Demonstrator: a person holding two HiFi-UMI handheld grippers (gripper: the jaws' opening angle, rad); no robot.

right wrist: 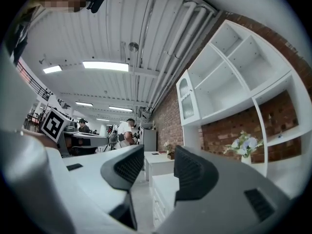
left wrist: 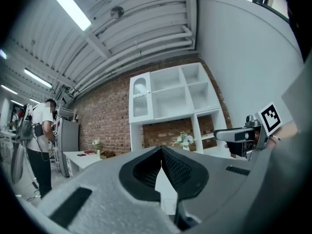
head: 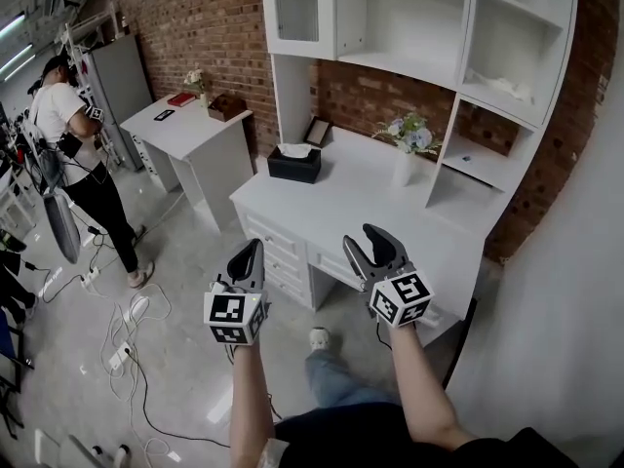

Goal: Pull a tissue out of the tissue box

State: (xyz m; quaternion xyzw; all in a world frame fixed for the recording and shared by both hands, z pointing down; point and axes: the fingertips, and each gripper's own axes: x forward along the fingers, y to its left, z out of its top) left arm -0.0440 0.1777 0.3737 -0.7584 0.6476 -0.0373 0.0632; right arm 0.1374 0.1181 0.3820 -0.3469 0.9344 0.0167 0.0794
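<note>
A black tissue box (head: 294, 164) with a white tissue sticking up from its top stands on the white desk (head: 370, 198), at the desk's far left corner. Both grippers hang in the air in front of the desk, well short of the box. My left gripper (head: 253, 250) is shut with its jaws pressed together and nothing between them (left wrist: 161, 161). To its right, my right gripper (head: 374, 245) stands open and empty (right wrist: 155, 167). The tissue box does not show in either gripper view.
A white vase of flowers (head: 407, 154) stands mid-desk under a white shelf unit (head: 419, 37). A second white table (head: 190, 125) stands at the left. A person (head: 83, 164) stands at far left. Cables and a power strip (head: 122, 354) lie on the floor.
</note>
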